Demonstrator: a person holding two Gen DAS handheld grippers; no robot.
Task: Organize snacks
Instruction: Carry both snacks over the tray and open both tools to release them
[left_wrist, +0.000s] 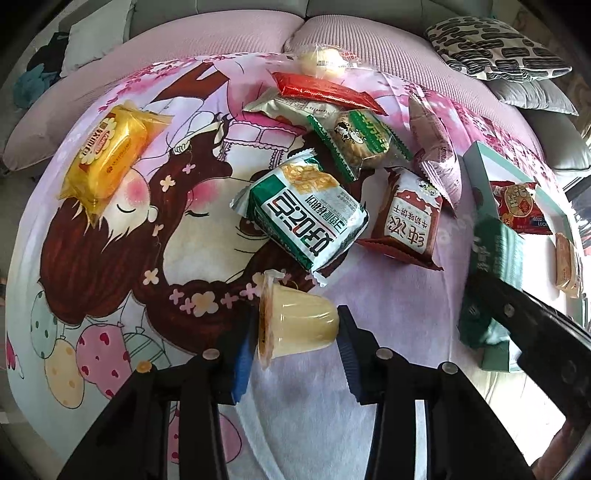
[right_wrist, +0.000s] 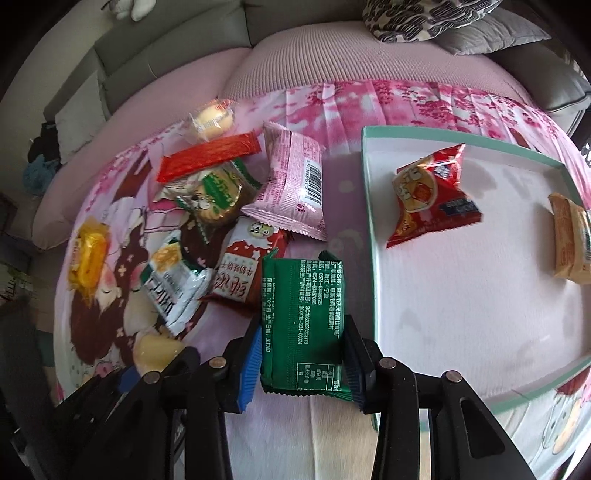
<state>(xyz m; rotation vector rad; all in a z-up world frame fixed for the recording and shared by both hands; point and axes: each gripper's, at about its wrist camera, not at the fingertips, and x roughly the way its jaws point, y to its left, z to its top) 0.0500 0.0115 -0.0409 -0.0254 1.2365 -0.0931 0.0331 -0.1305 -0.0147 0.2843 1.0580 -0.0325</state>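
Your left claw (left_wrist: 295, 350) is clamped on the jelly cup (left_wrist: 295, 325), well left of the tray (right_wrist: 369, 221). Your right claw (right_wrist: 301, 354) grips the green packet (right_wrist: 303, 325), just beside the tray's left rim.

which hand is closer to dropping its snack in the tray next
Right. The right gripper holds the green packet beside the teal-rimmed tray; the left gripper, jaws on the jelly cup, sits farther away.
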